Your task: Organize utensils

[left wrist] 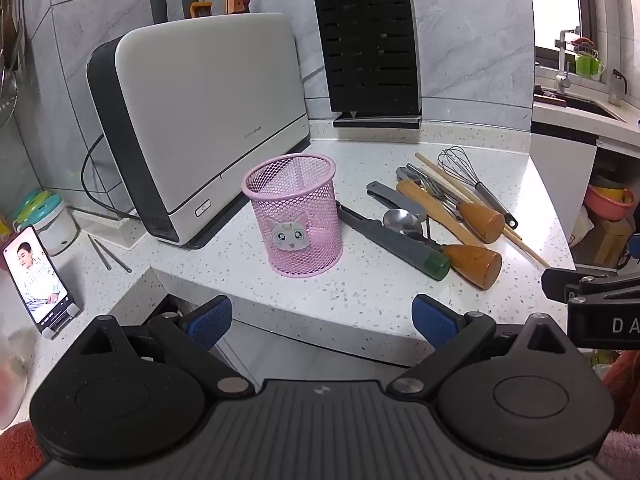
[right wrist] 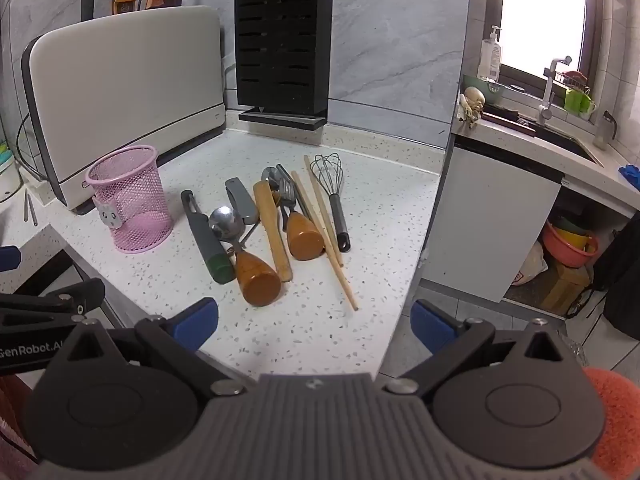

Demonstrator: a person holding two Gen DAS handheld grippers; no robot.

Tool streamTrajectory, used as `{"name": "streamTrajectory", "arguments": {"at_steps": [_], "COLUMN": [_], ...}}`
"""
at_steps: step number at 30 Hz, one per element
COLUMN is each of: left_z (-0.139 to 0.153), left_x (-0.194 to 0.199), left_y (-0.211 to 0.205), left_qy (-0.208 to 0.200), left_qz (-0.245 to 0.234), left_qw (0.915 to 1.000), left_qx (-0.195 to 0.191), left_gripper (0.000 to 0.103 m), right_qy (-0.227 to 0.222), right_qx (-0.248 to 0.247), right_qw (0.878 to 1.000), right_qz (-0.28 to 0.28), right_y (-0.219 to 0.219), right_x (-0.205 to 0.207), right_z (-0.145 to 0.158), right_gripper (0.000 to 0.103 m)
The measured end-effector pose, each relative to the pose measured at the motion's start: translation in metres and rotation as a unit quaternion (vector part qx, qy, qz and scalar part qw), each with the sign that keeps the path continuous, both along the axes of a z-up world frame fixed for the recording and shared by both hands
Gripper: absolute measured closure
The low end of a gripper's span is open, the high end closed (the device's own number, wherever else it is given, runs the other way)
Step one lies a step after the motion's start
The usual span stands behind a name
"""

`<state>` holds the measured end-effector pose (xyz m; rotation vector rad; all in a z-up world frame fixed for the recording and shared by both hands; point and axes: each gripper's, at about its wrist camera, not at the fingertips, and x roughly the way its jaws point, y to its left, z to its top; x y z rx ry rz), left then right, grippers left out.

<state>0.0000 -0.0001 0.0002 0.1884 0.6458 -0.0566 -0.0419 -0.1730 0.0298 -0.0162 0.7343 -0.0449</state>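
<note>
Right now both grippers are hovering off the desk's (right wrist: 360, 208) near edge, the left gripper (left wrist: 322, 320) and right gripper (right wrist: 314, 322) each holding its fingers wide apart with nothing between them. Utensils (right wrist: 264, 232) are lying in a loose bundle mid-desk — long axes running roughly front to back, handles mostly toward the near edge. A whisk (right wrist: 332, 192) is pointing its wires toward the back wall. A pink mesh cup (right wrist: 130, 200) is standing upright beside them — toward the left edge.
</note>
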Motion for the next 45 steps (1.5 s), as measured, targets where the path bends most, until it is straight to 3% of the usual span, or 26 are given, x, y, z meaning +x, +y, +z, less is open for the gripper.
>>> {"name": "streamTrajectory", "arguments": {"at_steps": [45], "left_z": [-0.0001], "left_x": [-0.0018], "left_y": [0.0027], "left_qy": [0.0], "left_qz": [0.003], "left_qw": [0.9999], "left_qx": [-0.009], "left_gripper": [0.0], "right_qy": [-0.002], "right_qx": [-0.008], "right_qw": [1.0], "right_qz": [0.014], "right_y": [0.0051], "right_x": [-0.0017], "right_z": [0.0006], "right_gripper": [0.003]}}
